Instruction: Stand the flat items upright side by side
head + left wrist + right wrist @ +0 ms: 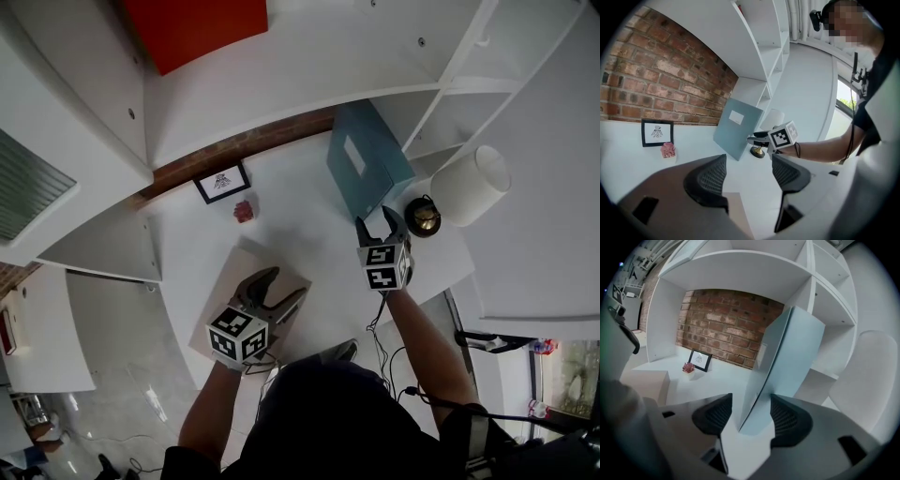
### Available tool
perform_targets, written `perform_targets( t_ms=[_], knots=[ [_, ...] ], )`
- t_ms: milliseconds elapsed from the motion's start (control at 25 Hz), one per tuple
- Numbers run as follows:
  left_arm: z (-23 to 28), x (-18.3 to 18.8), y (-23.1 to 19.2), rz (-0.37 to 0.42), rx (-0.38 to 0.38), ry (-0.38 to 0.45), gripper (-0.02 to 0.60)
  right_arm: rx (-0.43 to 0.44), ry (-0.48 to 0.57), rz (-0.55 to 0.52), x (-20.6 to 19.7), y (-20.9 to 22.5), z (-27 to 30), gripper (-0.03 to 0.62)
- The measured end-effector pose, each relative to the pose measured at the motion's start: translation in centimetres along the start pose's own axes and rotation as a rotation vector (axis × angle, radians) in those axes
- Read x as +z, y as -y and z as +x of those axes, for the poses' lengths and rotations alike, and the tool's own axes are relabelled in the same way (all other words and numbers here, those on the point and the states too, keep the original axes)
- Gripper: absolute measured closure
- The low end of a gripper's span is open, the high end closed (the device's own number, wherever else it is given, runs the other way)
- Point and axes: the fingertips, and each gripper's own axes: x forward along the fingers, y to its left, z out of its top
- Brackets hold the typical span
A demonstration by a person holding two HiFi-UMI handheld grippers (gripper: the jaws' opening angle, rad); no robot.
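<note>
In my judgement the task was about half done. Near the front edge of the bench, toward its left side, a tan board lay flat and was not yet stood up. The left gripper hovered just above it, jaws wide apart with nothing between them.

Toward the back right corner a blue-grey folder already stood upright, tilted a little against the shelving. The right gripper was at its near lower edge, jaws partly open with that edge between them. The pads did not seem to press on it.

What was left, I think, was to raise the board and set it beside the folder.

As for writing, the framed picture at the back edge showed only a small drawing. The white label on the folder was too small to read. No brand was visible.
</note>
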Motion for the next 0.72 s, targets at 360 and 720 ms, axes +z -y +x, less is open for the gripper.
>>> perform_targets(
  t_ms=[360,720],
  knots=[
    [-2.8,-0.7,-1.4,-0.045,0.044,0.022,0.279,0.004,-0.015,-0.04,2.4,0.0,4.1,0.344],
    [-4.1,-0.4,-2.1,-0.06,0.089,0.055,0.279,0.059,0.02,0.024,2.4,-0.7,3.4,0.347]
  ],
)
